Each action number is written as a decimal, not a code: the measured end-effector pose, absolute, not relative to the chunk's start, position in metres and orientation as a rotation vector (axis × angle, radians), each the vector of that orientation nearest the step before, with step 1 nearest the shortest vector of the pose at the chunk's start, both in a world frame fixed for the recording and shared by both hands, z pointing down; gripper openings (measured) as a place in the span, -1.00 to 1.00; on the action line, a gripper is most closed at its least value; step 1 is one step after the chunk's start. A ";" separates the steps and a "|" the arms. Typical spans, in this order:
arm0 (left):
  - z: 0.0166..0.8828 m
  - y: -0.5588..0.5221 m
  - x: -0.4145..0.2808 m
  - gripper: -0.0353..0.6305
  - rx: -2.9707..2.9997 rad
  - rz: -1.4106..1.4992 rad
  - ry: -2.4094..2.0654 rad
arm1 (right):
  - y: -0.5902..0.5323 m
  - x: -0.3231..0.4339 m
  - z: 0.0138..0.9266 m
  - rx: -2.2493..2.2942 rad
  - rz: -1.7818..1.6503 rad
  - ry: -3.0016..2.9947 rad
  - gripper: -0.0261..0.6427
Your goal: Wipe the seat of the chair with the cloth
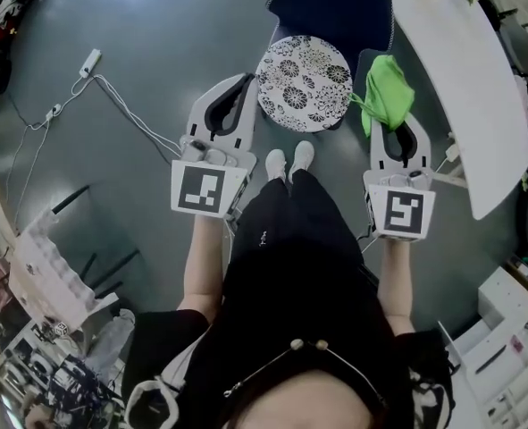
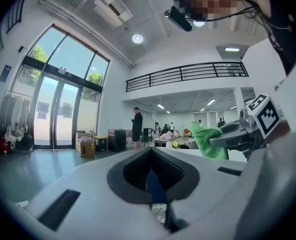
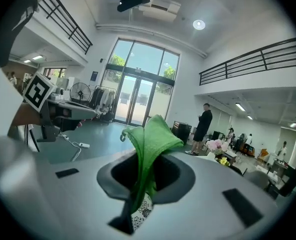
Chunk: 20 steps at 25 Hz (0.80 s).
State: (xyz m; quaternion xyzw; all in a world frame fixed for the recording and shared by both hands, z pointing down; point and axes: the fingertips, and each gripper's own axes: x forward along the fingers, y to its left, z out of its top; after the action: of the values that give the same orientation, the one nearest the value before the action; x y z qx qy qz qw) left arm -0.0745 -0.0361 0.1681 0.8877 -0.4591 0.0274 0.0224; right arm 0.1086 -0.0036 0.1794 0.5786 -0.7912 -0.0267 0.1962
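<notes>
Our right claw [image 1: 394,119] is clamped on the green cloth [image 1: 387,88], which flops limp near the chair's round patterned seat [image 1: 304,83]; soft and light, it should wipe best gripped near its middle. Our left claw [image 1: 239,86] is closed on nothing

chair [image 1: 304,83] legs hidden, table [image 1: 465,79] cut off

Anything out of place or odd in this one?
Nothing stands out. The right gripper is shut on the green cloth, which shows beside the round patterned seat in the head view.
</notes>
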 end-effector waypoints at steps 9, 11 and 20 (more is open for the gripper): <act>0.186 -0.083 -0.062 -0.88 2.680 0.140 -1.519 | -0.080 0.127 0.212 1.539 -0.037 -2.237 -0.77; 0.187 -0.093 -0.056 -0.88 2.672 0.144 -1.538 | -0.099 0.136 0.223 1.529 -0.034 -2.209 -0.77; 0.223 -0.126 -0.047 -0.88 2.622 0.167 -1.523 | -0.176 0.115 0.327 1.310 -0.130 -2.063 -0.77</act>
State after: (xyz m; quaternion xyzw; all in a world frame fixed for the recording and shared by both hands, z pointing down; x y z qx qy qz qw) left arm -0.0470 -0.1263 0.2226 0.8622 -0.5009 0.0551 0.0522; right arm 0.1148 -0.1760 0.3274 0.5032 -0.7928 -0.0498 0.3402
